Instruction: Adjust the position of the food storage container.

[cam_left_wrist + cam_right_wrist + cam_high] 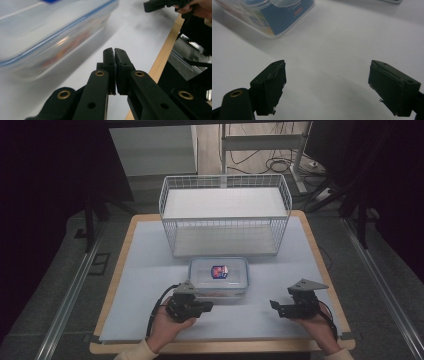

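A clear plastic container [218, 276] with a blue-rimmed lid and a red and blue label lies at the middle of the table. My left gripper [209, 306] sits just in front of its front left corner, pointing right, held by a hand. In the left gripper view the two jaws [114, 50] stand pressed together with nothing between them, and the container [50, 32] is blurred at the upper left. My right gripper [274, 305] rests at the front right, pointing left. Its jaws [327, 67] stand wide apart over the bare white mat, with the container [269, 15] farther off.
A white wire basket [225, 215] stands behind the container at the back of the table. A white mat [140, 285] covers the wooden tabletop, whose edge [114, 275] shows around it. In the left gripper view the right gripper [160, 5] appears at the top right.
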`<move>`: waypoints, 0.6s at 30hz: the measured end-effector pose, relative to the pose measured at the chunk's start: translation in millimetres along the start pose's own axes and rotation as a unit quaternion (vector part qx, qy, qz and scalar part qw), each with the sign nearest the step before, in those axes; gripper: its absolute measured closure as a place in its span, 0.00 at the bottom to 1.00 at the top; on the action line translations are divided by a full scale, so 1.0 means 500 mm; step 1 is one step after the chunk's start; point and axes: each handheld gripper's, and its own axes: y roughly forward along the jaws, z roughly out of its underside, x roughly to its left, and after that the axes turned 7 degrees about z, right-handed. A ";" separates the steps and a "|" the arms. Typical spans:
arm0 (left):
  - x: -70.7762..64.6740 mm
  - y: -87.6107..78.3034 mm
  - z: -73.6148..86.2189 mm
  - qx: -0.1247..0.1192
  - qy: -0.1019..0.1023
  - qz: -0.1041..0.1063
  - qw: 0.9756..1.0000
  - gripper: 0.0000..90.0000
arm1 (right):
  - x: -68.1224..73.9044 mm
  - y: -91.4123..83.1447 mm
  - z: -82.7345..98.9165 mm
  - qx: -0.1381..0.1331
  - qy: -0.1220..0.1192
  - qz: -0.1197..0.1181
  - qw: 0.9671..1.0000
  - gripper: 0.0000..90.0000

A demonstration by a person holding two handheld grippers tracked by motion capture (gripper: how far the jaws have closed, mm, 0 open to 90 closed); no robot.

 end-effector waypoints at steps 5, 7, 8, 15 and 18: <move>0.018 -0.044 0.011 -0.006 -0.018 -0.005 1.000 0.87 | -0.002 -0.001 0.000 0.000 -0.001 0.000 1.000 0.16; 0.023 -0.061 0.013 -0.011 -0.025 -0.019 0.999 0.68 | -0.002 -0.001 0.000 -0.001 -0.001 0.000 1.000 0.16; 0.027 -0.069 0.014 -0.016 -0.030 -0.026 0.999 0.61 | -0.002 -0.001 0.000 -0.002 -0.001 0.001 1.000 0.16; 0.057 -0.118 0.019 -0.046 -0.055 -0.055 0.996 0.37 | -0.003 -0.001 0.000 -0.002 -0.001 0.001 1.000 0.16; 0.071 -0.123 0.021 -0.049 -0.061 -0.067 0.995 0.29 | -0.004 -0.001 -0.001 -0.002 0.000 0.001 1.000 0.16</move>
